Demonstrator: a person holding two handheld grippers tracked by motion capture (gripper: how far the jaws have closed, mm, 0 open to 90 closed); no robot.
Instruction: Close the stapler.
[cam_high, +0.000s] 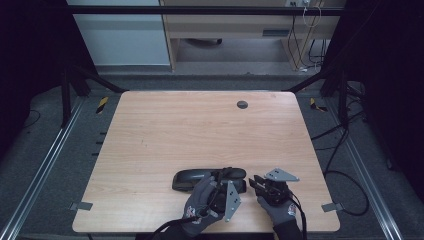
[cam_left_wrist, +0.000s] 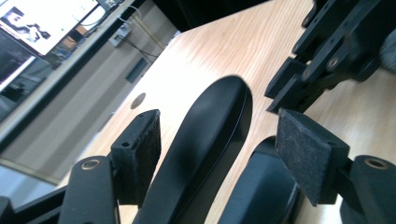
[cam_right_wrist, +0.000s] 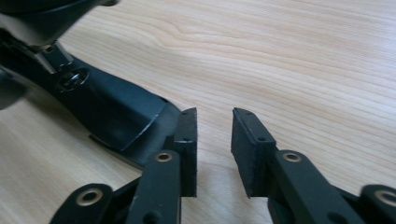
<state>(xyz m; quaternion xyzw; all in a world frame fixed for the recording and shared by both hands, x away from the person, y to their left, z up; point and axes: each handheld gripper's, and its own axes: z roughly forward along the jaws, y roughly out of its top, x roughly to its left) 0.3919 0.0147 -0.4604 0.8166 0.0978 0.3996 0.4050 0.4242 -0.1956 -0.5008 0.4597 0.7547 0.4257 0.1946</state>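
A black case (cam_high: 200, 178) lies on the table (cam_high: 200, 125), close to the near edge and a little right of the middle; it is long and rounded, its length running across the table; its lid stands open, and in the left gripper view the lid (cam_left_wrist: 205, 140) rises as a smooth curved shell between the jaws, with the dark base (cam_left_wrist: 261, 186) beside it.

The left gripper (cam_high: 226, 181) sits over the right end of the case, a gloved hand (cam_high: 202, 205) behind it; in its own view the left gripper (cam_left_wrist: 224, 154) has its jaws spread wide, one pad on each side of the lid; whether either pad touches the lid cannot be told, and nothing is clamped.

The right gripper (cam_high: 256, 181) is just right of the case, held low over the table by the other gloved hand (cam_high: 277, 207); in its own view the right gripper (cam_right_wrist: 214, 149) has its jaws narrow but parted, with bare wood showing in the gap; they hold nothing; the case end (cam_right_wrist: 116, 116) lies just left of the left jaw, very near it.

A small dark round hole (cam_high: 242, 104) sits in the table well beyond the case, near the far edge.
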